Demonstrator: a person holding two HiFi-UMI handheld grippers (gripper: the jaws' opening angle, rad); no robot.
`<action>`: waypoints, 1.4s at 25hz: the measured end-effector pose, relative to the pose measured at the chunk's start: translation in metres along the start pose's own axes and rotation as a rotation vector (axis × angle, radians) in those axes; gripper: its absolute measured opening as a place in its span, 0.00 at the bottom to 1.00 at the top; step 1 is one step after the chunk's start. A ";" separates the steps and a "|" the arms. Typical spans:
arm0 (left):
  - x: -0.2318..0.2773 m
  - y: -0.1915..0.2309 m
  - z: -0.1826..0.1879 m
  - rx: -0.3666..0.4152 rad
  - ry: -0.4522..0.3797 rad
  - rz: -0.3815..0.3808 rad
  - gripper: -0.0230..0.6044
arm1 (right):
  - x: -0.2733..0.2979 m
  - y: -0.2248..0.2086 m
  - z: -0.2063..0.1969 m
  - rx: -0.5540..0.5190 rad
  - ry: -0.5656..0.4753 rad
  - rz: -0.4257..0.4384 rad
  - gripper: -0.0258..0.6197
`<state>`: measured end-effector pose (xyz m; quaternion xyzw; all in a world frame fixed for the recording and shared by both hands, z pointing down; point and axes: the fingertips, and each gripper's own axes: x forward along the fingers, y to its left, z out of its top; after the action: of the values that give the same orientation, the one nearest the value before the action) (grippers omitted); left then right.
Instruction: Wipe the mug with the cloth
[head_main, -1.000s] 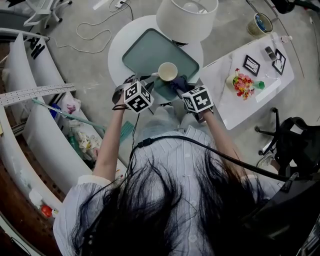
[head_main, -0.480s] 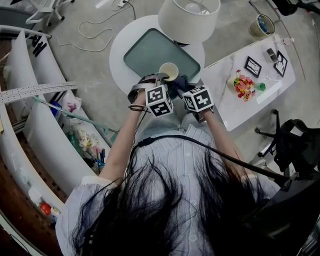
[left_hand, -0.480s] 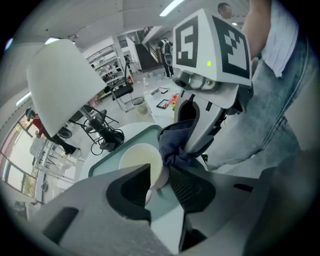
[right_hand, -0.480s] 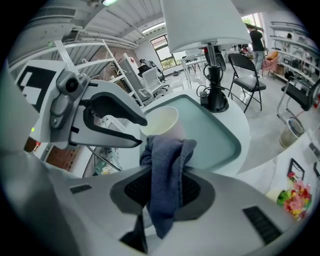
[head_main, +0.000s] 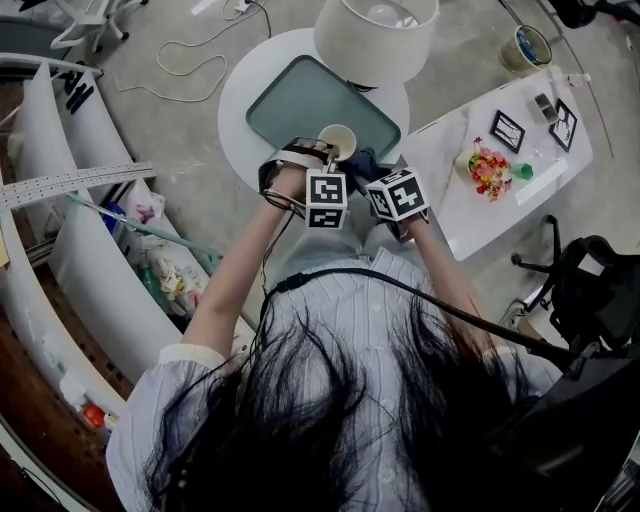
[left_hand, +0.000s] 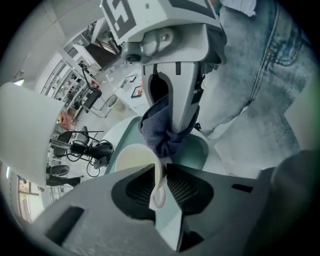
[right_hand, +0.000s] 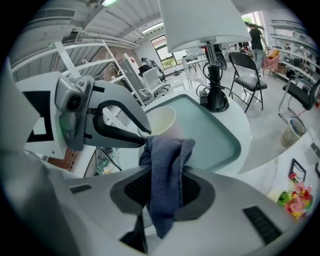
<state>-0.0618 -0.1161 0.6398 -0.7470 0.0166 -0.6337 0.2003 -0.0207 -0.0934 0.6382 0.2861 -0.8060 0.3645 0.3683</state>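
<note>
A cream mug (head_main: 338, 141) stands over the green tray (head_main: 290, 100) on the round white table. In the left gripper view, my left gripper (left_hand: 160, 172) has the mug's handle (left_hand: 159, 192) between its pads, and its jaws are closing on it. The mug's rim (left_hand: 134, 159) shows just beyond. My right gripper (right_hand: 162, 187) is shut on a dark blue cloth (right_hand: 165, 175), whose bunched top rests against the mug's side (right_hand: 160, 121). In the head view both grippers meet at the mug, the left (head_main: 322, 152) and the right (head_main: 372, 175), with the cloth (head_main: 360, 165) between them.
A white lamp shade (head_main: 375, 35) overhangs the tray's far side, its black base (right_hand: 216, 102) on the table. To the right stands a white side table (head_main: 450, 215) with flowers and small frames. Curved white shelves (head_main: 90, 290) with clutter run along the left.
My left gripper has swung right and forward from beside the tray to the mug's handle. The right gripper with the cloth has stayed at the mug.
</note>
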 end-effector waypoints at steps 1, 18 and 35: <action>0.001 -0.001 0.001 0.016 -0.002 -0.011 0.16 | 0.000 -0.001 0.000 0.000 0.000 0.000 0.18; 0.000 -0.008 -0.020 0.629 -0.023 -0.124 0.13 | -0.001 -0.013 0.009 -0.098 0.034 -0.017 0.18; -0.003 -0.016 -0.017 0.438 -0.057 -0.237 0.47 | 0.002 -0.019 0.011 -0.099 0.050 -0.015 0.18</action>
<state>-0.0817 -0.1055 0.6442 -0.6998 -0.2147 -0.6201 0.2821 -0.0117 -0.1134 0.6420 0.2646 -0.8114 0.3286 0.4045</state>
